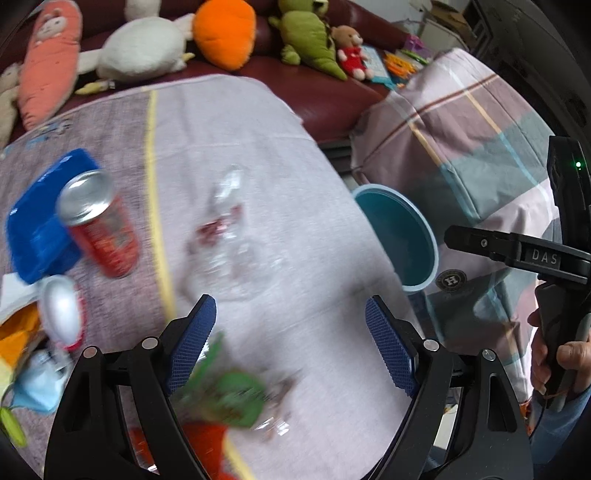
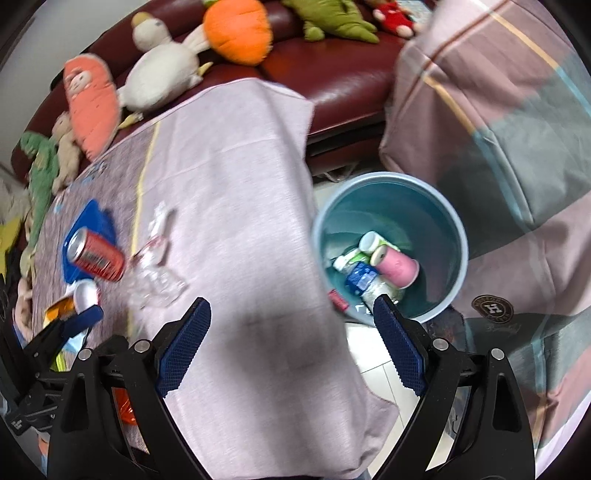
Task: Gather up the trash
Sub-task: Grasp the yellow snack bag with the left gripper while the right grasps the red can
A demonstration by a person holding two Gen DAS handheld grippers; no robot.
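Note:
A cloth-covered table holds trash: a red drink can lying on a blue lid, a crushed clear plastic bottle, a silver-topped can and a green and orange wrapper. My left gripper is open and empty above the table, just over the wrapper. My right gripper is open and empty over the table's right edge, beside the blue bin. The bin holds a pink cup and bottles. The red can and clear bottle lie to its left.
A dark red sofa behind the table carries plush toys. A plaid-covered bulk stands right of the bin. The right gripper's body and hand show at the right edge. White floor tiles lie below the bin.

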